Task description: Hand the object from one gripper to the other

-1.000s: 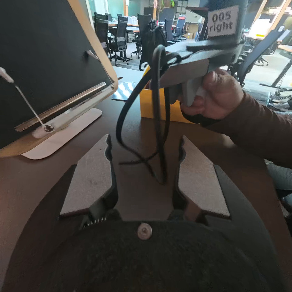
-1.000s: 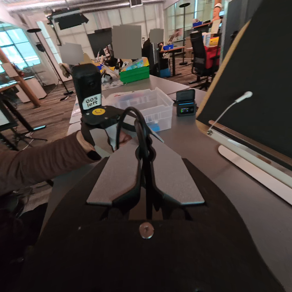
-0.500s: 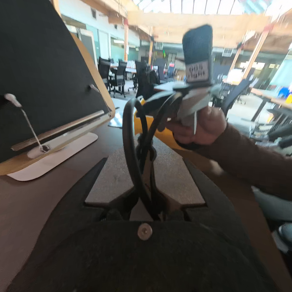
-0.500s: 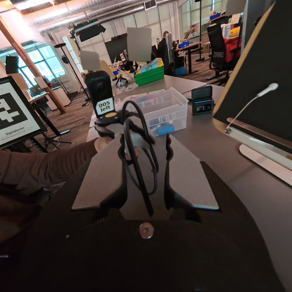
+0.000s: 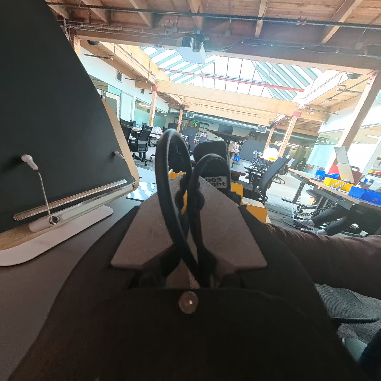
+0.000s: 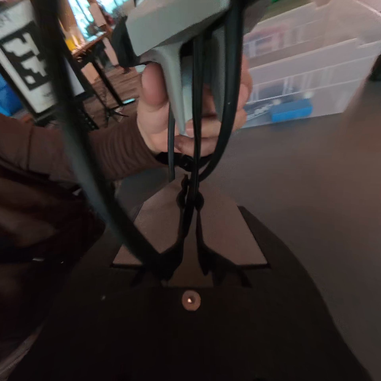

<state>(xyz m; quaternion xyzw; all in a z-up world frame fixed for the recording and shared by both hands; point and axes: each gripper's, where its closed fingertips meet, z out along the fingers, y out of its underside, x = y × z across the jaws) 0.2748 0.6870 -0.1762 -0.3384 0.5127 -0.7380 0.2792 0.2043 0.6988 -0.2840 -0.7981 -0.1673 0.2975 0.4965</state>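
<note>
The object is a looped black cable point(image 5: 165, 185). In the left wrist view my left gripper point(image 5: 190, 185) is shut on it, and the loops stand up above the fingertips. The right gripper's camera housing point(image 5: 212, 156) shows just behind, its fingers hidden. In the blurred right wrist view the cable point(image 6: 231, 82) hangs from the left gripper's grey body point(image 6: 165, 24), held by a hand point(image 6: 152, 103). My right gripper point(image 6: 190, 195) is below it, fingers drawn together with a strand of the cable running between the tips.
A black board on a wood and white stand point(image 5: 51, 123) stands at the left on the dark table point(image 5: 31, 299). A yellow bin point(image 5: 253, 208) sits behind the grippers. A clear plastic box point(image 6: 309, 72) is at the table's far side. A black-and-white marker sign point(image 6: 26, 68) stands off the table. Left tips to right tips: about 12 cm.
The left gripper closed on the cable and the right one opened. Now the left has lifted the cable, and the right gripper sits under it with its fingers closed together again.
</note>
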